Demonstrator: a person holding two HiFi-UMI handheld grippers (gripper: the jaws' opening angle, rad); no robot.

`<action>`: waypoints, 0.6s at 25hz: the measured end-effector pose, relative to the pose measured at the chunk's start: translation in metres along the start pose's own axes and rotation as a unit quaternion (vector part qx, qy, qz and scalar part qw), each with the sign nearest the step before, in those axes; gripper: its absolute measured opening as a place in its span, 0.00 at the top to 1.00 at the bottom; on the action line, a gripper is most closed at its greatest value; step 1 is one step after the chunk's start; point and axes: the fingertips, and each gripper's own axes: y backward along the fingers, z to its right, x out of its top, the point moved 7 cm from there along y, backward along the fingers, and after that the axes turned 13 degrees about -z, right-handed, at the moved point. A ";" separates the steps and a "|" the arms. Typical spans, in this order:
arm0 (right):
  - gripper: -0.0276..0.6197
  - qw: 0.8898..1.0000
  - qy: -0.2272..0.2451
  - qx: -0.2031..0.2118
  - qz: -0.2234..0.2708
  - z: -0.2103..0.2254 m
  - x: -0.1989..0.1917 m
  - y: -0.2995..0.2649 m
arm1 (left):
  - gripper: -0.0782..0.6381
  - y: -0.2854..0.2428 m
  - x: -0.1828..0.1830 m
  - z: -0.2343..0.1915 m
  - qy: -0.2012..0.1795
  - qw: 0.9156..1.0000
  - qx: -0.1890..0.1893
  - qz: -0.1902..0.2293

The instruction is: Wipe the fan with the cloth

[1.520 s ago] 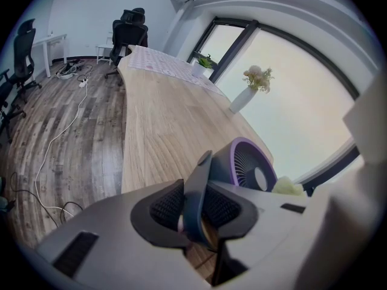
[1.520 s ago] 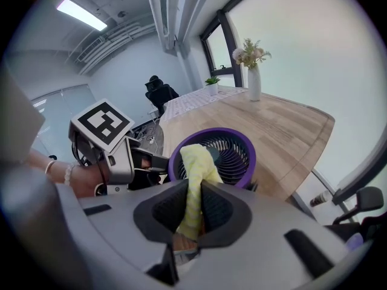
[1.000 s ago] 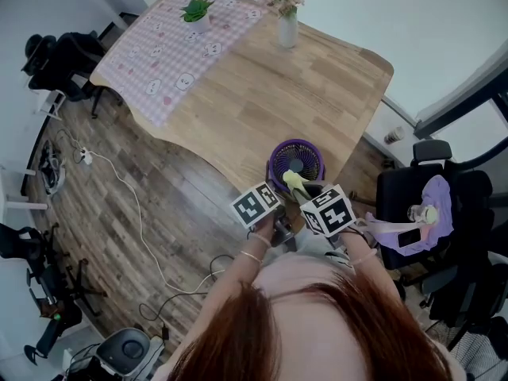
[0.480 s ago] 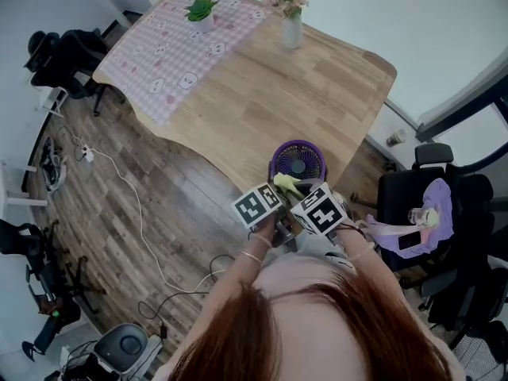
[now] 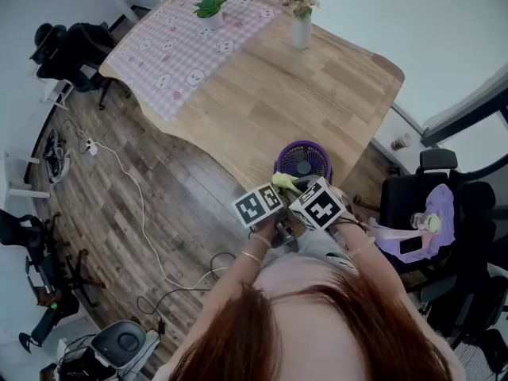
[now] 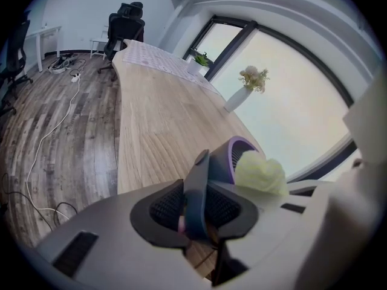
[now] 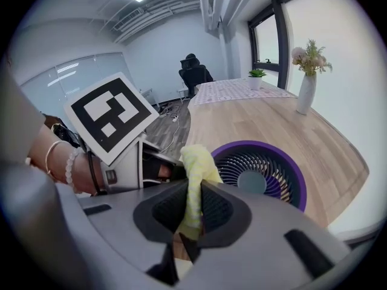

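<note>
A small purple fan [image 5: 303,162] stands near the table's front edge, its grille [image 7: 260,173] facing up toward me. My left gripper [image 6: 196,205] is shut on the fan's dark stand [image 6: 198,183], holding it from the left. My right gripper [image 7: 192,205] is shut on a yellow cloth [image 7: 195,173], whose bunched end [image 5: 284,182] rests at the fan's near-left rim. Both marker cubes [image 5: 256,205] [image 5: 320,203] sit close together just in front of the fan. From the left gripper view the cloth [image 6: 261,173] shows beside the fan's purple rim [image 6: 237,157].
The wooden table [image 5: 317,86] carries a pink checked mat [image 5: 178,50], a potted plant [image 5: 209,8] and a vase of flowers [image 5: 300,24] at its far end. An office chair with a purple garment [image 5: 429,217] stands at right. A white cable [image 5: 135,189] runs over the floor.
My right gripper has slid the cloth leftward along the fan's near rim and rolled a little. The left gripper has kept its hold on the stand.
</note>
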 end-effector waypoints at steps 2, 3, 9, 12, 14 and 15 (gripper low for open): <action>0.89 1.000 0.005 0.003 -0.004 0.001 0.004 -0.001 | 0.76 0.000 0.001 0.000 -0.007 1.000 -0.003 -0.004; 0.89 1.000 0.007 0.004 -0.005 0.001 0.005 -0.001 | 0.76 0.000 0.002 0.000 -0.011 1.000 -0.003 -0.005; 0.89 1.000 0.003 0.009 -0.006 0.003 0.012 -0.003 | 0.76 0.001 0.003 -0.001 -0.025 1.000 -0.013 -0.009; 0.89 1.000 0.002 0.010 -0.006 0.004 0.016 -0.004 | 0.76 0.000 0.002 0.000 -0.033 0.999 -0.012 -0.011; 0.89 1.000 0.001 0.011 -0.008 0.005 0.018 -0.006 | 0.76 0.000 0.002 -0.001 -0.036 0.999 -0.013 -0.010; 0.89 1.000 0.002 0.010 -0.009 0.005 0.018 -0.007 | 0.76 -0.001 0.002 -0.001 -0.036 0.999 -0.015 -0.010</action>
